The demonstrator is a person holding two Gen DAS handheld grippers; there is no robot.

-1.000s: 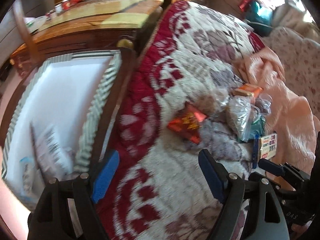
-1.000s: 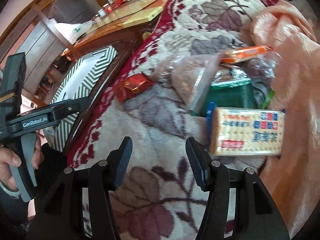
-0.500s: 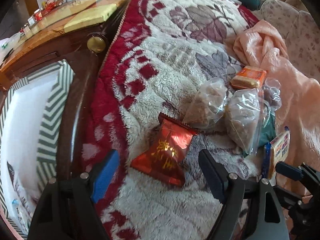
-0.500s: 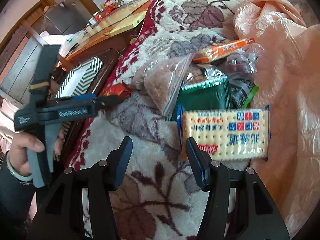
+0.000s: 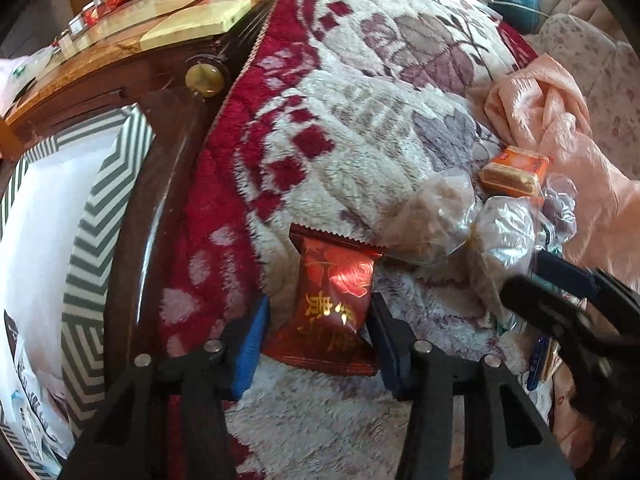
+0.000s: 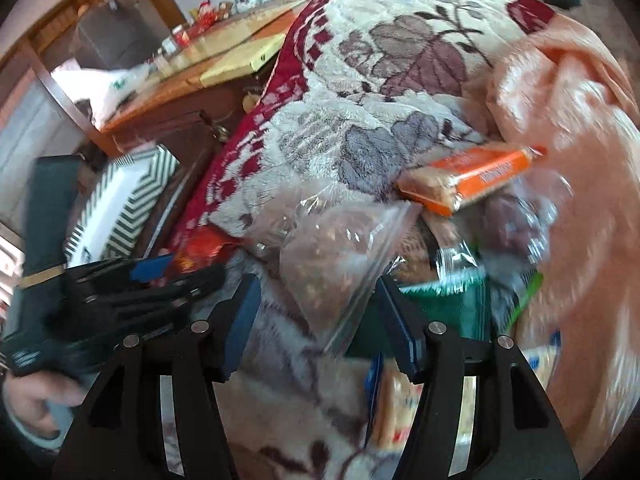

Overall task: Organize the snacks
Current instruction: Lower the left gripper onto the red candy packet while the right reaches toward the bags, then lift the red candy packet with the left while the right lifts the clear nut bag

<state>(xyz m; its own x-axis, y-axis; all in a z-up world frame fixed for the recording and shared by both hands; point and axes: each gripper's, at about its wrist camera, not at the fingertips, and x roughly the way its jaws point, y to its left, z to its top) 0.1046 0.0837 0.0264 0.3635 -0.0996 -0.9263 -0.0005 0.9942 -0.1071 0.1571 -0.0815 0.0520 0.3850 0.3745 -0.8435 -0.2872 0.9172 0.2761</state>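
Left wrist view: the left gripper [image 5: 318, 326] has its fingers spread apart around a red snack packet [image 5: 334, 300] lying on the floral blanket [image 5: 360, 128]. The right gripper [image 6: 316, 316], fingers also apart, straddles a clear bag [image 6: 336, 264], an orange biscuit pack [image 6: 472, 178] beyond it.

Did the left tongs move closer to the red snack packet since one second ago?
Yes. The left tongs advanced along the blanket from beside the striped box; the red snack packet now sits between their fingers.
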